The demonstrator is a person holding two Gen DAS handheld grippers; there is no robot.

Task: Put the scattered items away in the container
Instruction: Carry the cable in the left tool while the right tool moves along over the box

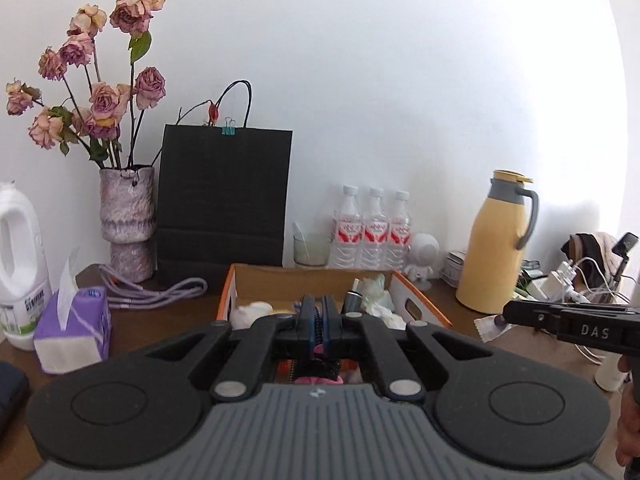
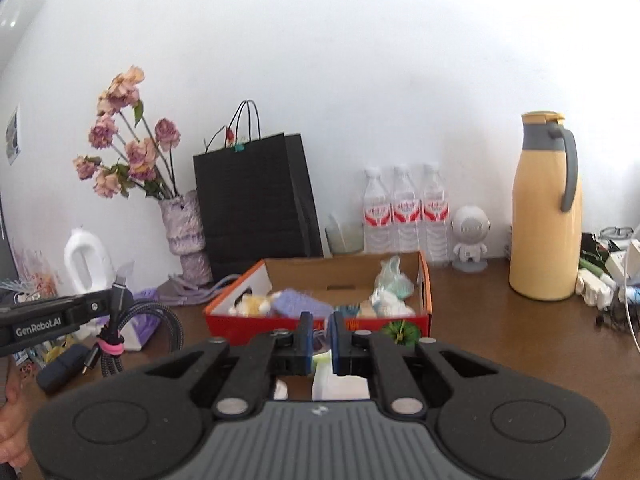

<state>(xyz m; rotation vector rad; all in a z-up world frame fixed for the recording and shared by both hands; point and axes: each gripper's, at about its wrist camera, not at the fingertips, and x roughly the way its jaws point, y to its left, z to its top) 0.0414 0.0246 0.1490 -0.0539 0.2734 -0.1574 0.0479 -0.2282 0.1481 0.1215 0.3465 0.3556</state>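
An open cardboard box (image 1: 316,276) with orange edges sits mid-table; it also shows in the right wrist view (image 2: 425,292) holding soft toys, a purple pad and crumpled plastic. My left gripper (image 1: 319,320) is shut on a coiled braided cable (image 1: 319,322) bound with a pink tie, held in front of the box; the cable (image 2: 120,320) hangs from it at the left of the right wrist view. My right gripper (image 2: 319,338) is shut on a white packet (image 2: 332,380) with a green edge, low before the box. A green round item (image 2: 401,330) lies by the box front.
Along the wall stand a vase of dried roses (image 1: 127,224), a black paper bag (image 1: 222,200), three water bottles (image 1: 372,232), a white figurine (image 2: 470,240) and a yellow thermos (image 2: 546,208). A purple tissue pack (image 1: 74,328) and white jug (image 1: 20,264) sit left; chargers and cables (image 1: 580,280) right.
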